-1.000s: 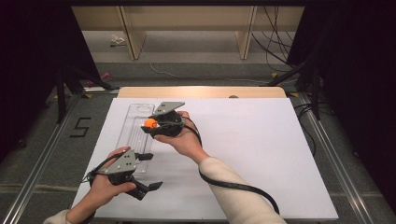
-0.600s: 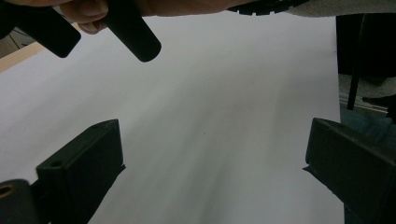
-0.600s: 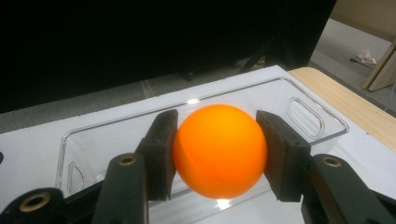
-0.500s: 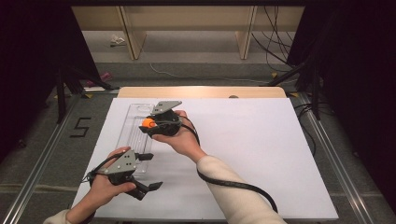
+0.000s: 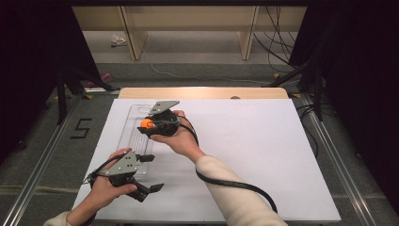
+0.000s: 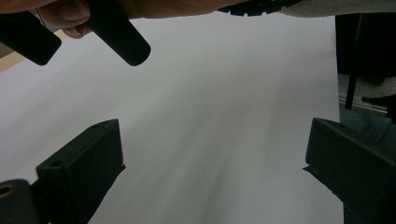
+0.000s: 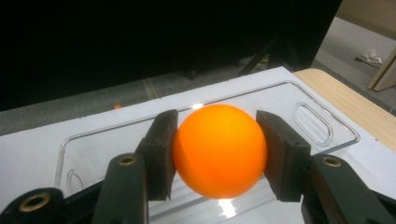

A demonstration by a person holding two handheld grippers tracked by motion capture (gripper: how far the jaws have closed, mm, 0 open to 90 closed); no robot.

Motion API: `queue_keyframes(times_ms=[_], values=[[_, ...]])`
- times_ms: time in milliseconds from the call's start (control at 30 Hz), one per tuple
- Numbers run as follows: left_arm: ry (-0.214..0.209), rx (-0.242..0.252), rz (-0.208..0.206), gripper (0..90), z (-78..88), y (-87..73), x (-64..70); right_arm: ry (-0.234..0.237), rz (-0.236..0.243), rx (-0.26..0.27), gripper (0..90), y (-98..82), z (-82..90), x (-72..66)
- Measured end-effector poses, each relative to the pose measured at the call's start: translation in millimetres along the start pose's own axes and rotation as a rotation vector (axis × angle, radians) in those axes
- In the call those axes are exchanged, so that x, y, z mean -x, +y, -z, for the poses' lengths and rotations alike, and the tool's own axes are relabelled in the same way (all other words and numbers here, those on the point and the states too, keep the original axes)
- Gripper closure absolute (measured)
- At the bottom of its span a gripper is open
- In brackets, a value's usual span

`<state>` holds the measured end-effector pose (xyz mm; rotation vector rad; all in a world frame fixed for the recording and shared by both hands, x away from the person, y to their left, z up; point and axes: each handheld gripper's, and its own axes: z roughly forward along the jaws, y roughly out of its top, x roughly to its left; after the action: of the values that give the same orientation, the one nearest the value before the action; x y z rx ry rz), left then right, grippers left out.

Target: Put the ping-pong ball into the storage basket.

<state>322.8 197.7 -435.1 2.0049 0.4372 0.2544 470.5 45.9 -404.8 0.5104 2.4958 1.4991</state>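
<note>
An orange ball (image 7: 219,150) sits clamped between the two black jaws of my right gripper (image 7: 217,156), held just above a clear plastic tray (image 7: 299,100). In the high view the right gripper (image 5: 147,125) hovers with the ball (image 5: 145,124) over the middle of the clear tray (image 5: 134,118) at the left of the white table. My left gripper (image 5: 149,172) rests near the front left of the table, jaws spread wide with nothing between them. In the left gripper view its jaws (image 6: 210,172) frame bare white tabletop.
The white sheet (image 5: 254,155) covers most of the table, with a wooden strip (image 5: 202,92) along its far edge. Dark stands and cables (image 5: 306,70) flank the table at right. A cable (image 5: 235,184) trails from the right gripper across the sheet.
The right gripper with the ball has shifted slightly to the left over the tray. The left gripper has not moved.
</note>
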Motion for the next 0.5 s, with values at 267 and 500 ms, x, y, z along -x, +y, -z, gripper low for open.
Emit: queue_keyframes(times_ms=[267, 500], values=[[0.001, 0.000, -0.003, 3.7, 0.3, 0.2, 0.3, 0.004, -0.005, -0.010, 51.7, 0.6, -4.9, 1.3], [0.001, 0.000, -0.004, 3.7, -0.1, -0.1, 0.3, 0.008, -0.004, -0.019, 51.7, 1.9, -8.6, 2.9]])
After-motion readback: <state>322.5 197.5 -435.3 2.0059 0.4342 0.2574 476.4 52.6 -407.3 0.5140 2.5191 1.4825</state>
